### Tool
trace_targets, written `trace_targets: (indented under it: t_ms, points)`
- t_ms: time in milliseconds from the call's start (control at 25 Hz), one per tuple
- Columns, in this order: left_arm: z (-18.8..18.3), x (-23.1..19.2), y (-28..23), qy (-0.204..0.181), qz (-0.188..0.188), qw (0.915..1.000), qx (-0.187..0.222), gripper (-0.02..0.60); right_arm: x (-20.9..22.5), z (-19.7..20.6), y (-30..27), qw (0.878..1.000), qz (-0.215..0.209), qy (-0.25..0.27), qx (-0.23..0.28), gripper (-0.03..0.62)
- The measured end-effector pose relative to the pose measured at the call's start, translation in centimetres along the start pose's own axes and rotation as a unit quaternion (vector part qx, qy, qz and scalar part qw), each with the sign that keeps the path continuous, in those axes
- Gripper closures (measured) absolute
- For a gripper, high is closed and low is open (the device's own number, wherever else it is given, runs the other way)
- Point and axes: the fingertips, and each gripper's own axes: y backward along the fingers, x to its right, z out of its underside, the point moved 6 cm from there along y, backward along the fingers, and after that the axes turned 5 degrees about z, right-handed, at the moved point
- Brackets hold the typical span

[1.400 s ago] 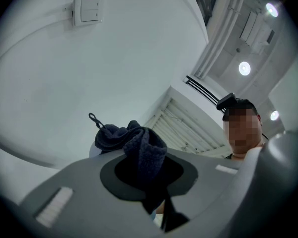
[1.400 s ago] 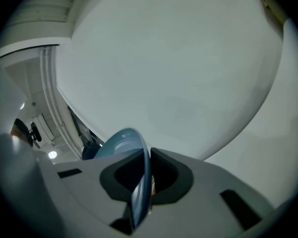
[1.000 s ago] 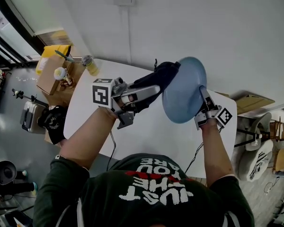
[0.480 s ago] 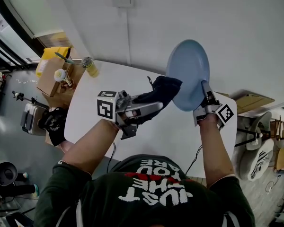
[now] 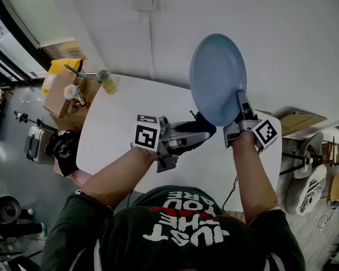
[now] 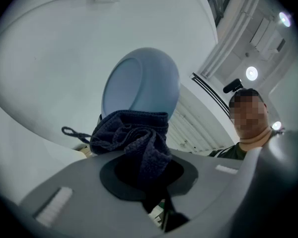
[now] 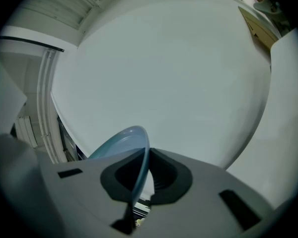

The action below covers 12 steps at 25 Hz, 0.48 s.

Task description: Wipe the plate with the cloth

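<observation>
A light blue plate (image 5: 216,83) stands on edge in the air above the white table (image 5: 118,134). My right gripper (image 5: 239,103) is shut on its lower right rim. In the right gripper view the thin plate rim (image 7: 139,152) runs straight between the pads of the right gripper (image 7: 138,180). A dark blue cloth (image 5: 196,126) is bunched in my left gripper (image 5: 199,131), which is shut on it just below the plate's lower edge. In the left gripper view the cloth (image 6: 131,135) bulges out of the left gripper (image 6: 144,175), with the plate (image 6: 139,86) beyond it.
A cardboard box (image 5: 65,95) with small items and a bottle (image 5: 107,79) sit at the table's far left corner. A black bag (image 5: 62,147) lies on the floor to the left. Flat cardboard (image 5: 296,122) and chairs stand to the right. The wall is close behind the plate.
The right gripper has lifted the plate higher and stood it more upright. The left gripper has drawn the cloth off the plate's left rim, down and towards me.
</observation>
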Motion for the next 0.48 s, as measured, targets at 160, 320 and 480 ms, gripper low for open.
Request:
trace_targets:
  t_ms: [160, 320, 480]
  points:
    - [1.5, -1.2, -1.9, 0.015, -0.024, 0.9992, -0.028, 0.531, -1.7, 0.4, -0.3, 1.0, -0.019, 0.022, -0.003, 0.58]
    - [2.4, -1.8, -2.6, 0.014, -0.024, 0.9983, -0.052, 0.531, -2.6, 0.2, -0.2, 0.996, -0.025, 0.076, -0.029, 0.58]
    - [3.7, -2.5, 1.4, 0.009, -0.069, 0.9932, -0.093, 0.531, -3.9, -0.7, 0.6, 0.984, -0.074, 0.148, -0.069, 0.58]
